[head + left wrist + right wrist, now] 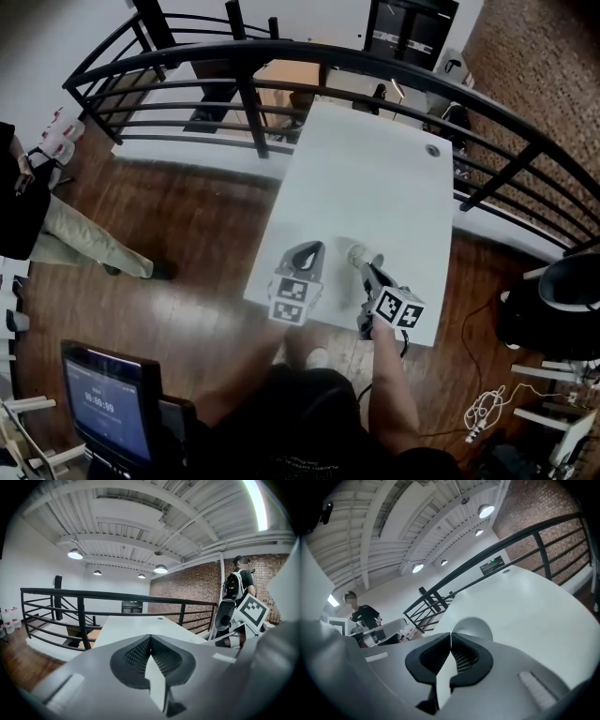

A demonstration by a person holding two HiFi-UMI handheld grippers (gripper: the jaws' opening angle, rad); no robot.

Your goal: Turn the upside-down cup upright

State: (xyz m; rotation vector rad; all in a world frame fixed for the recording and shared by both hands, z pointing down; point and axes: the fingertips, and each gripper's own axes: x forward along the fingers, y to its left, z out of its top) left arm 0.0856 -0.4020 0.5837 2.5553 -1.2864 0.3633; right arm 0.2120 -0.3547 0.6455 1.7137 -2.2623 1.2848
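While my right tongs (450, 634) pinch the cup (474, 626) by its thin wall, jaws drawn almost together on it, the cup sits right at their tips, over the near end of the white tabletop (375, 178). It turns a round grey face toward me. I cannot tell whether that face is mouth or base, nor whether the cup touches the surface. My left tongs (150, 638) lie just beside the right ones, on their left, pressed together with nothing between them and apart from the cup. Toward the far end of the tabletop is a small round hole (432, 150). A black railing (244, 94) curves round the far end and both sides. Beyond it a brick wall (197, 583) rises. A person (37, 225) stands on the wooden floor (187, 234) well off to the left. A dark screen (108, 398) stands near my left elbow, and loose cables (483, 408) lie on the floor at right.
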